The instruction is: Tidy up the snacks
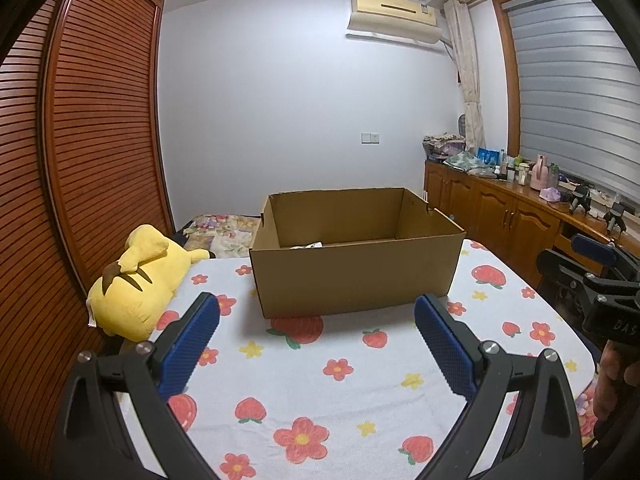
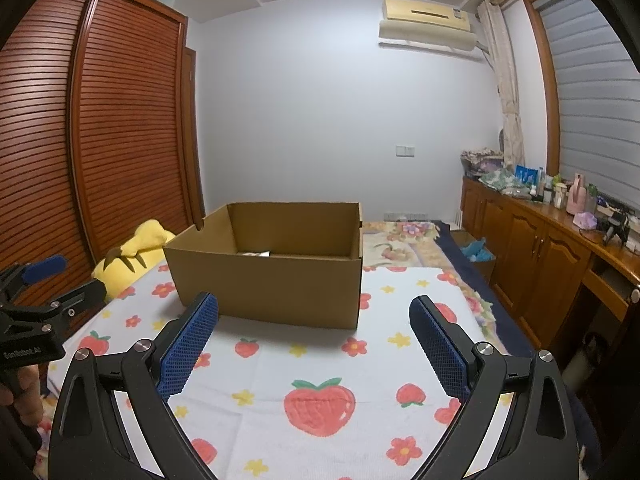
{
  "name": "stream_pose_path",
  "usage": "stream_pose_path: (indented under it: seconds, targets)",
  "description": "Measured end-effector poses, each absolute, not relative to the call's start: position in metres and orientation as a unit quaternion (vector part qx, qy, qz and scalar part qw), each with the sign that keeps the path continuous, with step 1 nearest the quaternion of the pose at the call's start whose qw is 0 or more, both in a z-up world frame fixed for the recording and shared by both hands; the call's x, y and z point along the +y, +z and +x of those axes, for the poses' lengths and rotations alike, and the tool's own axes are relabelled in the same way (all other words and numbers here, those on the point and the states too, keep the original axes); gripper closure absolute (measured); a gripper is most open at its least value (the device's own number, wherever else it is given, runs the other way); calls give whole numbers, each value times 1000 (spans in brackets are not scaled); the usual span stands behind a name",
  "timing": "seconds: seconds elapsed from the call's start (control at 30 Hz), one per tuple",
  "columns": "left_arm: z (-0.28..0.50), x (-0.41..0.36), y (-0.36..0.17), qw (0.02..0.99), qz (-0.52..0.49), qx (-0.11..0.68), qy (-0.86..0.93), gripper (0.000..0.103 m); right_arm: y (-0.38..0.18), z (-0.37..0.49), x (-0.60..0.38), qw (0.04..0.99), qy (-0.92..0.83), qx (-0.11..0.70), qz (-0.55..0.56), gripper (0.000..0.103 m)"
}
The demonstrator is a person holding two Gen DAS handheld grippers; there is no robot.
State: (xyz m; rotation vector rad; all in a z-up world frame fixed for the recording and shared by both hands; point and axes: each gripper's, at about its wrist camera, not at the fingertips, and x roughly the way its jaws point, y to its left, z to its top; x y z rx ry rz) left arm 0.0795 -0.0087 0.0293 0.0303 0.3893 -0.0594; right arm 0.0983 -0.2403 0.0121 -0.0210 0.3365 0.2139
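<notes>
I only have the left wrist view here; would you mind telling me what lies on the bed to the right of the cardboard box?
Observer: Beyond the cardboard box a floral quilt covers the bed.
Operator: Thank you. Is anything between the bed and the cabinets?
Observer: Yes, a small open carton holding something teal.
Operator: And is the right gripper open?
Observer: Yes, the right gripper is open and empty, its blue pads wide apart.

Cardboard box near wall hides most contents; only a pale scrap shows, unidentifiable. Sideboard clutter too small.
</notes>
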Motion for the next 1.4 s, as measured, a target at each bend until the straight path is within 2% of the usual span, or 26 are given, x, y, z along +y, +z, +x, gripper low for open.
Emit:
stream_pose_path:
  seconds: [1.4]
  targets:
    - [73,-8,34,982,17,188,-32,4,12,99,-240,980,107,169,-8,5]
